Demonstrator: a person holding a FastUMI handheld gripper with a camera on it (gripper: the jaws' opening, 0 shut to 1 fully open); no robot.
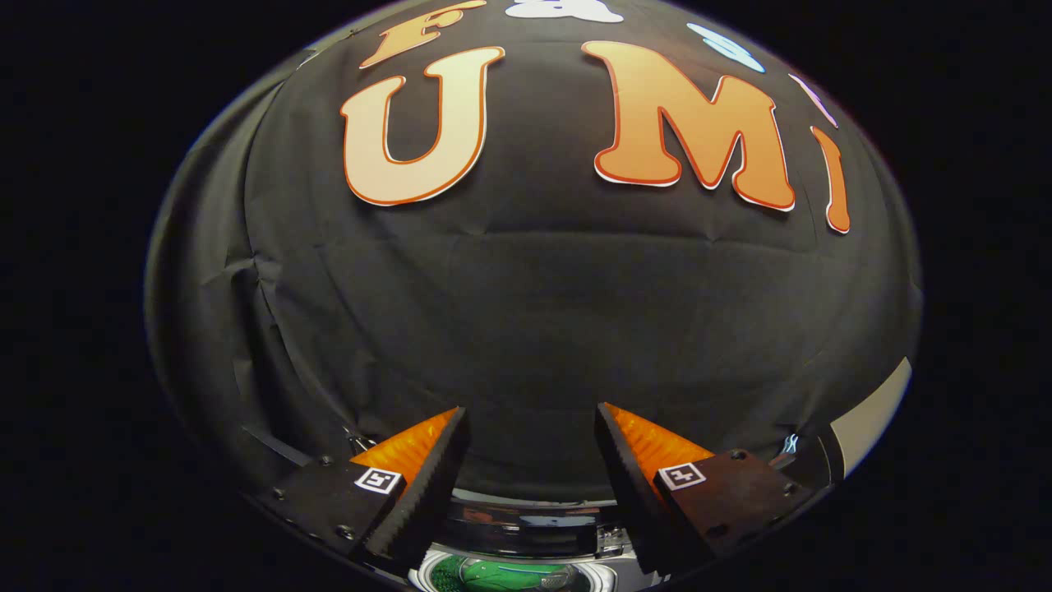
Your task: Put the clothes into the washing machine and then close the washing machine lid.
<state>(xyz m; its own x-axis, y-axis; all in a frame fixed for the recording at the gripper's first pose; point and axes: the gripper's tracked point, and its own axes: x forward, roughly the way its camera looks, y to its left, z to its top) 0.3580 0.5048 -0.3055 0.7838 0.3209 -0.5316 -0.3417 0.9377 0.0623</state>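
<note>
Black-and-orange two-finger gripper [532, 460]: jaws spread wide, nothing between them, nothing held. Ribbed black pads face inward; orange backing behind each; small square marker tag on each finger base.

Item 2: white washing machine w/ round opening [518, 573], seen low between the finger bases, just below and ahead of them. Dark glossy curved band [526, 526] above the opening, prob. the raised lid or its rim; can't tell which. Lid looks not yet shut.

Item 3: green cloth [493, 573] inside the opening, so at least one garment appears loaded. Whether more clothes remain outside: can't tell.

Item 4: black cloth booth wall [526, 329] beyond the fingers, creased at one side. Pale curved panel [875, 415] beside the far-side finger, unidentified.

Posture note: gripper held high, aimed at wall rather than down into the drum; empty spread jaws fit a release done, w/ lid closing prob. next.
</note>
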